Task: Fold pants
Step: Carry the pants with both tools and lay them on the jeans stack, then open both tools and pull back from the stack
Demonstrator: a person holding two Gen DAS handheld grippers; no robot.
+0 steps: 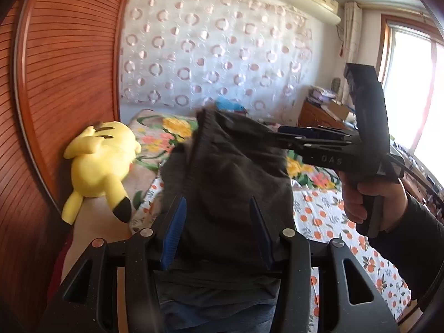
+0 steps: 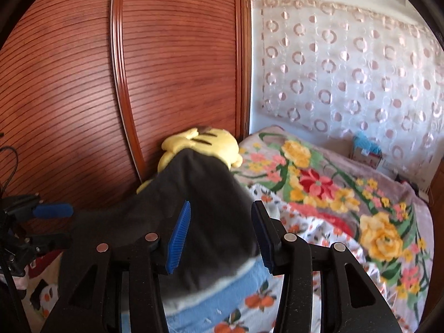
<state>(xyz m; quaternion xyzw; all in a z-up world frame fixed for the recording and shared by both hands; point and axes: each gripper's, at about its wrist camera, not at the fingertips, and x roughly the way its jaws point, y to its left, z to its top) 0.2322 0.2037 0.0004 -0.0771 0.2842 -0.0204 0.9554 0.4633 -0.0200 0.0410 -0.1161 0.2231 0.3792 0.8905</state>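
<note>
Dark grey pants (image 1: 227, 172) hang bunched and blurred in front of the left wrist camera, ribbed waistband uppermost. My left gripper (image 1: 217, 230) is open, with the cloth loose between its blue pads (image 1: 173, 233). A hand holds my right gripper (image 1: 273, 136), which points in from the right at the pants' upper edge. In the right wrist view the same pants (image 2: 199, 194) lie between the spread fingers of the right gripper (image 2: 222, 230), unpinched, over a light blue cloth (image 2: 222, 285). The left gripper (image 2: 58, 226) shows at the left edge, touching the pants' far side.
Below is a bed with an orange-fruit sheet (image 1: 327, 222) and a floral blanket (image 2: 333, 188). A yellow plush toy (image 1: 100, 163) lies against the red-brown slatted wardrobe door (image 2: 172, 83). A dresser (image 1: 322, 113) and a window stand at the far right.
</note>
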